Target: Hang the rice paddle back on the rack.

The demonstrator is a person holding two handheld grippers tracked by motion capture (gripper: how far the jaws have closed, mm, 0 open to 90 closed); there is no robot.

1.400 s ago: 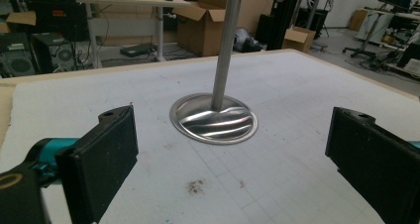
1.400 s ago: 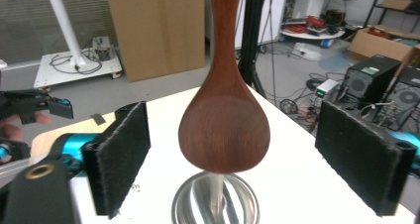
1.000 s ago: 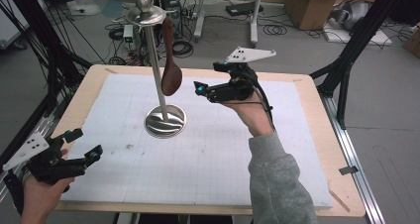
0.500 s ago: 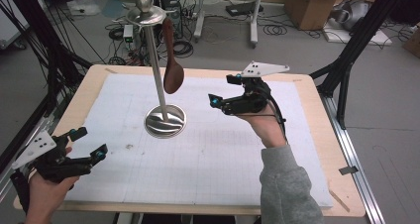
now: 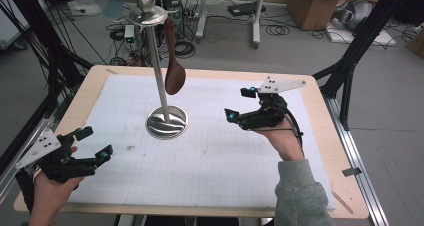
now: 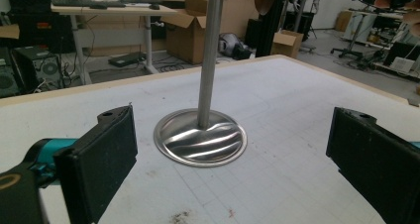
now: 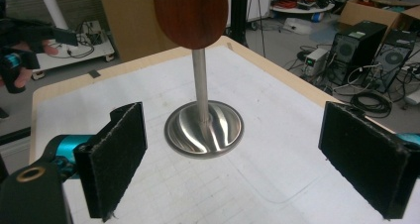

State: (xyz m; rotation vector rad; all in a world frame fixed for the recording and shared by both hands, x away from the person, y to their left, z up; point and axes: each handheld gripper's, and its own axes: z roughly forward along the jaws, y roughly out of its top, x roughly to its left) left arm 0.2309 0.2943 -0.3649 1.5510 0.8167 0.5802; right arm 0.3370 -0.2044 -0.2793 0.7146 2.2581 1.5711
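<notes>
**Two open claws on either side of the spoon stand**

Nearest the camera in the high view, the left claw (image 5: 95, 142) sits at the near left corner of the bench (image 5: 320, 93), held in a hand (image 5: 47, 188) that is cut off by the bottom edge. Its jaws stand wide apart with nothing between them. In the left gripper view both black pads frame the stand's round base, and the right-hand pad runs off the picture's edge.

Farther in, the right claw (image 5: 239, 103) hovers over the white gridded mat (image 5: 225, 156), right of centre, on a hand with a grey sleeve (image 5: 300, 196). Its jaws are also spread and empty, pointing toward the stand.

Beyond both, the metal stand (image 5: 166, 122) rises upright from the mat left of centre, well apart from either claw. A dark wooden spoon (image 5: 174, 76) hangs from its top disc, bowl downward, close beside the pole. In the right gripper view only the spoon's bowl (image 7: 190, 13) shows, its handle cut off at the top and hiding part of the pole.

Past the bench lie cables, cardboard boxes (image 5: 312, 3) and computer towers (image 7: 376, 48). No writing can be made out anywhere.
</notes>
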